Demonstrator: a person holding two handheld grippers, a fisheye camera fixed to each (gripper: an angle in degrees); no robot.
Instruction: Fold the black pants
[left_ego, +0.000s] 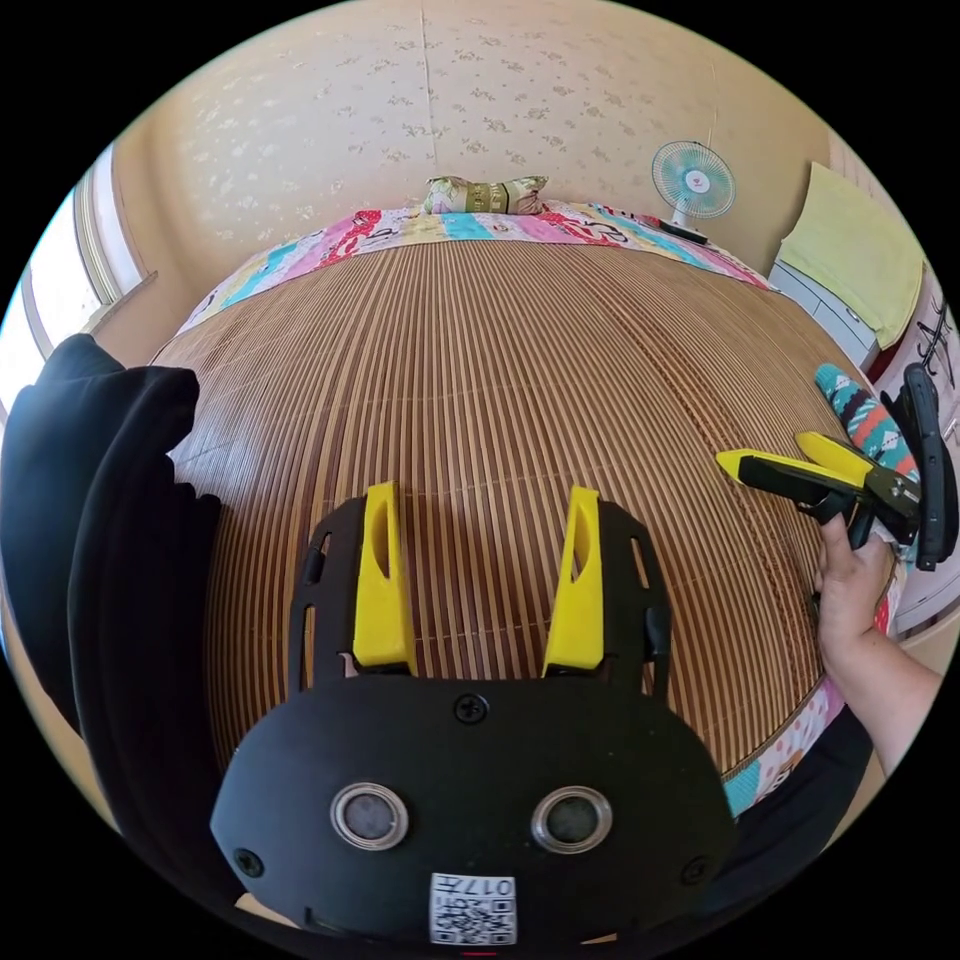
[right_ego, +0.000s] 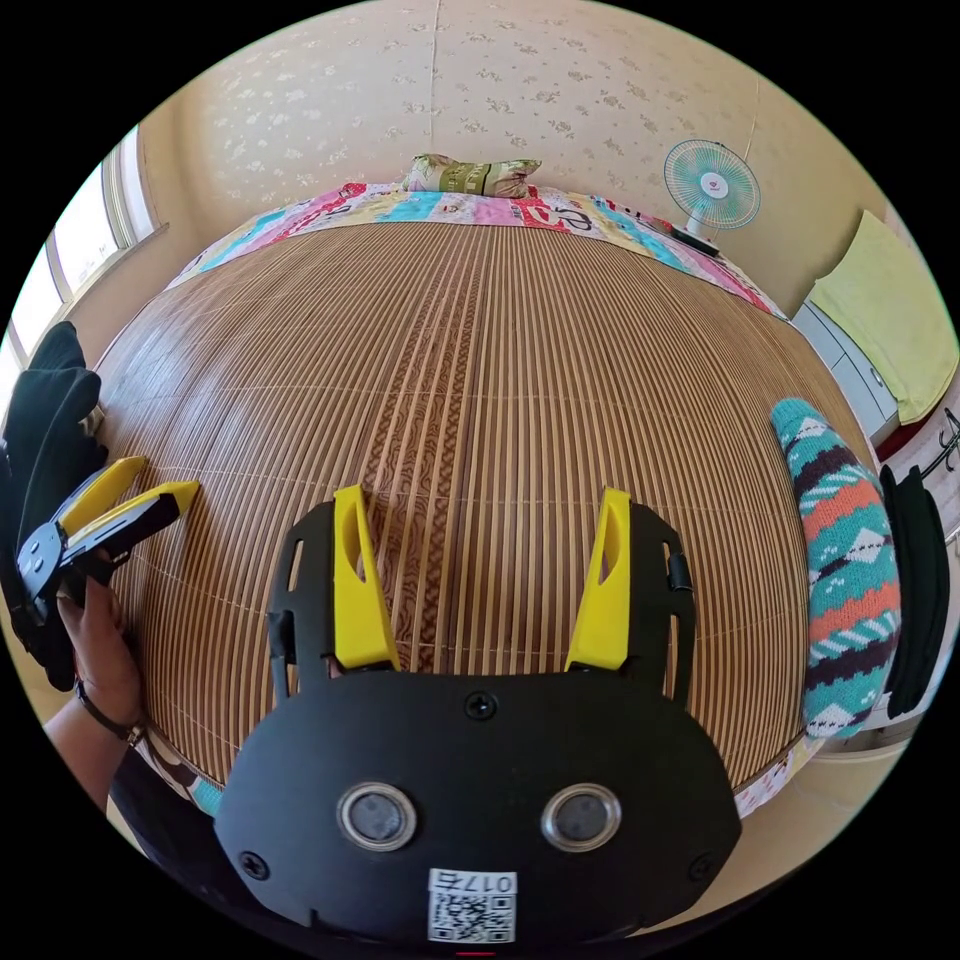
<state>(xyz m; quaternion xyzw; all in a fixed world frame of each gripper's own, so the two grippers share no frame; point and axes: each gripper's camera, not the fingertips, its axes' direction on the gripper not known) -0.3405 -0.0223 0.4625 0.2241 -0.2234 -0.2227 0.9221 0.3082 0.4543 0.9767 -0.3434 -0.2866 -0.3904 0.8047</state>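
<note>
Left gripper view: left gripper (left_ego: 483, 500) released, jaws apart over bare mat (left_ego: 500, 380). Black pants (left_ego: 110, 560) heaped at frame left, ungrasped. Right gripper (left_ego: 765, 462) at right edge, jaws slightly parted, empty. Risk: pinching several bunched layers at once.

Right gripper view: right gripper (right_ego: 480, 505) released. Adds knit garment (right_ego: 845, 590) at right, barely seen before.

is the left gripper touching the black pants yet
Apart. In the left gripper view the left gripper hangs open over bare bamboo mat, with mat showing between its jaws and the black pants off at the mat's edge.
</note>
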